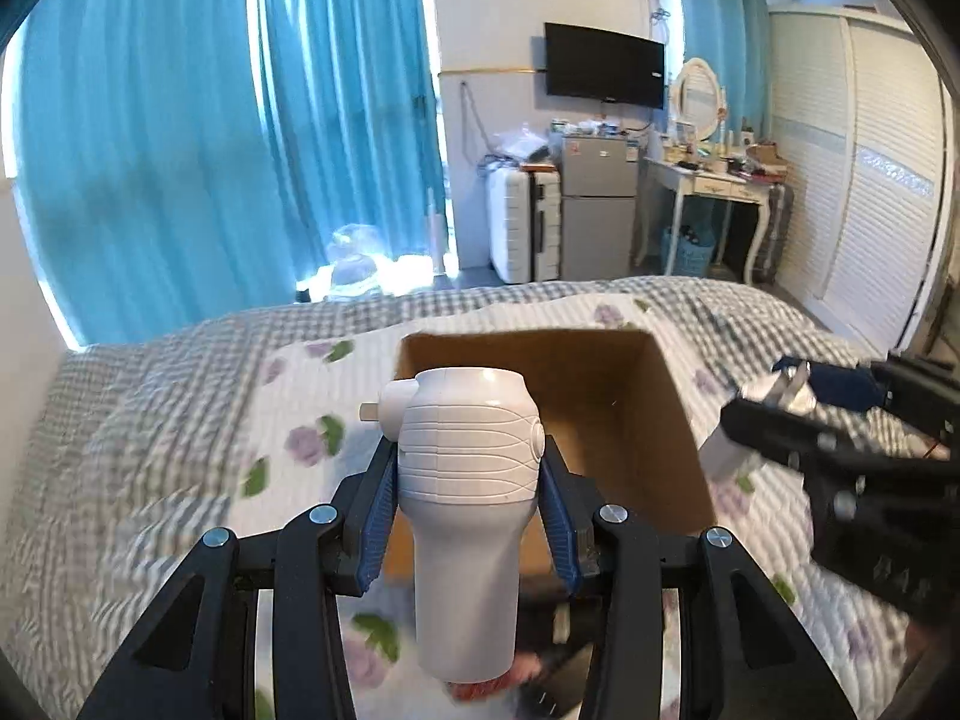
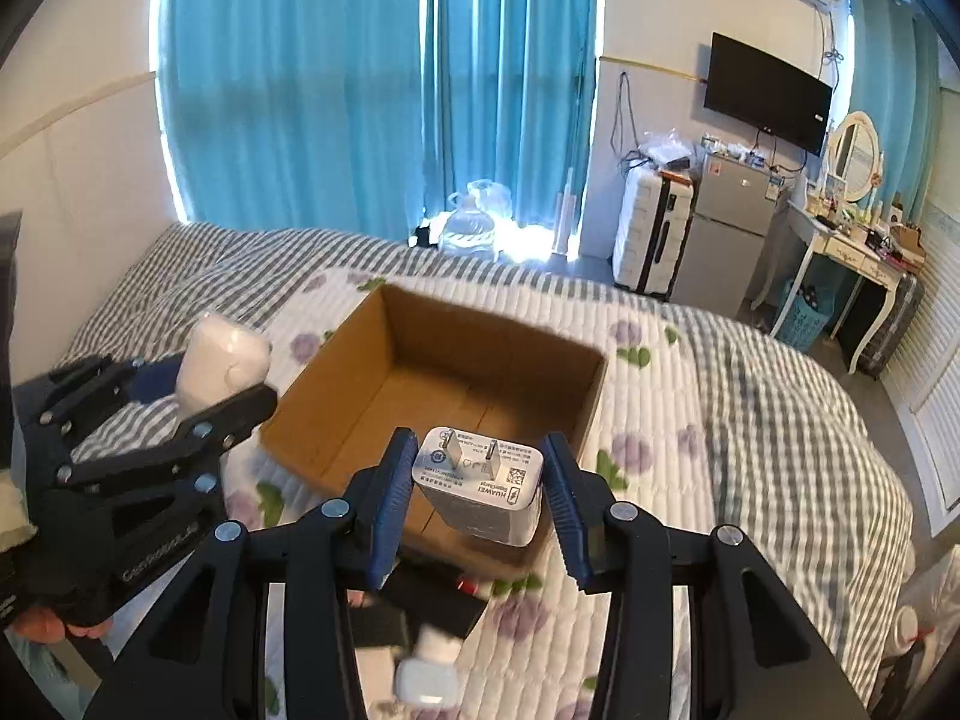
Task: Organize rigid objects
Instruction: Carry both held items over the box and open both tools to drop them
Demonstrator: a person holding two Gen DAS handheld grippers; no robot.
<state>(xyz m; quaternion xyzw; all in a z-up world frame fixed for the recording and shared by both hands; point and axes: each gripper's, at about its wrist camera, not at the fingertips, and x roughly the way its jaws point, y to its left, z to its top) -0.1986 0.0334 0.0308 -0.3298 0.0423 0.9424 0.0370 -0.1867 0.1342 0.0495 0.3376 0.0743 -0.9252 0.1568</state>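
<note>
Box [image 2: 384, 384] on bed [image 2: 750, 396] looks bare inside. Left claw [image 1: 468, 468] pinches white device [image 1: 468, 480]; right claw [image 2: 477, 489] pinches charger [image 2: 480, 486]. Both hover near the box; small items [image 2: 429, 669] await below.

The left gripper [image 1: 468, 480] is clamping a white device [image 1: 465, 480] over the cardboard box [image 1: 630, 408] sitting on the bed [image 1: 150, 420].

the bed [image 2: 780, 408] is covered with a grey-and-white checked blanket [image 2: 252, 252]. over it lies a white quilt [image 2: 648, 450] printed with purple flowers and green leaves. an open cardboard box [image 2: 366, 378] sits directly on the quilt, near the middle of the bed. close to the near edge, small white and dark items [image 2: 429, 669] lie on the quilt, too blurred to identify.
</note>
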